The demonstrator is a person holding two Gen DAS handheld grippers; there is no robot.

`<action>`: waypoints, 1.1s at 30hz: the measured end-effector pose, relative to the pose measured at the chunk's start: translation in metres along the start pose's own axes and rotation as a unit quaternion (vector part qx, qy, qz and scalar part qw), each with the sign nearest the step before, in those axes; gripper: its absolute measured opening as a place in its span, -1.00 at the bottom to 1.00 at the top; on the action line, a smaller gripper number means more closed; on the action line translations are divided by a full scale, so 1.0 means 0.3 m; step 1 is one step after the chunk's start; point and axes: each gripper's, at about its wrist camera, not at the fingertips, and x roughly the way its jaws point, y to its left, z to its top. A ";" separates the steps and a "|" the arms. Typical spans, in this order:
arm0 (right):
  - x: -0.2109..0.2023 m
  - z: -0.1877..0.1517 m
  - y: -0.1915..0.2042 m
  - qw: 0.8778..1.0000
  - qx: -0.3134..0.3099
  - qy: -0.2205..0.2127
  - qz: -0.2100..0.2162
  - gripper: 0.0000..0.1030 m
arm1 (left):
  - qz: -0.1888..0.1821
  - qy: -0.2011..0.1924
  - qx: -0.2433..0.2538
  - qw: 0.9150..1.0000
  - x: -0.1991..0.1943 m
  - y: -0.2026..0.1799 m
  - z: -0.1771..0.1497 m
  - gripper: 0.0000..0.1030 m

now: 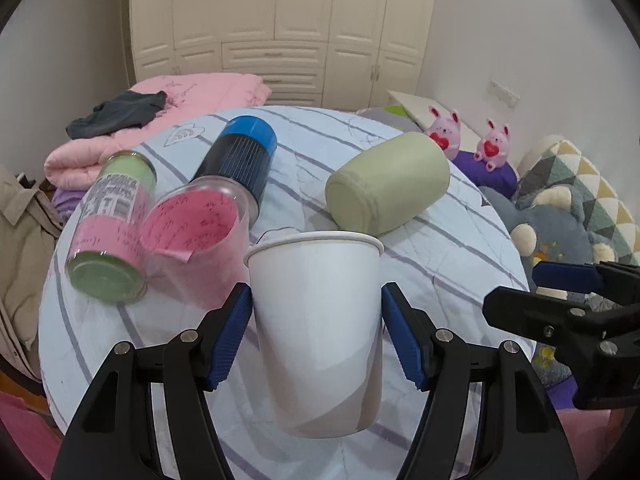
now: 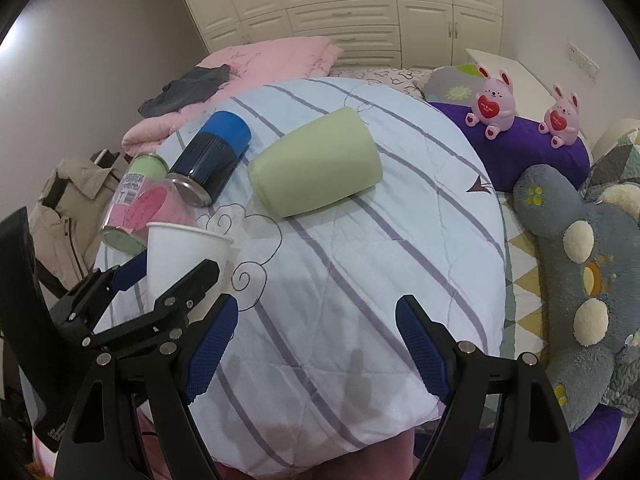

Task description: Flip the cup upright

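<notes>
Near the front of the striped quilt (image 2: 360, 280), the white paper cup (image 1: 316, 320) stands rim-up between the left claw's (image 1: 316, 336) pads, which flank its sides closely; whether they pinch it is unclear. Beside it, the right claw (image 2: 316, 352) hangs wide open, empty, apparently kept clear.

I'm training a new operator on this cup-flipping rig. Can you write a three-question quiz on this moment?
1. True or false: the white cup stands mouth up.
2. Which gripper brackets the white cup: (a) left, (b) right?
3. Fill in: the green cup lies on its ____ on the quilt.

Key: 1 true; 2 a; 3 side.
</notes>
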 end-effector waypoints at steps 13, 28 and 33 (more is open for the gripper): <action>-0.012 0.036 0.056 1.000 0.002 -0.005 0.025 0.60 | -0.020 -0.039 -0.007 0.999 -0.049 0.033 -0.012 0.32; 0.005 0.093 -0.027 0.998 0.049 -0.023 0.025 0.61 | -0.035 -0.034 -0.006 0.999 0.028 -0.003 0.015 0.32; 0.046 0.098 0.033 0.999 0.036 -0.007 0.040 0.61 | -0.032 -0.019 -0.009 0.999 0.034 0.002 -0.006 0.32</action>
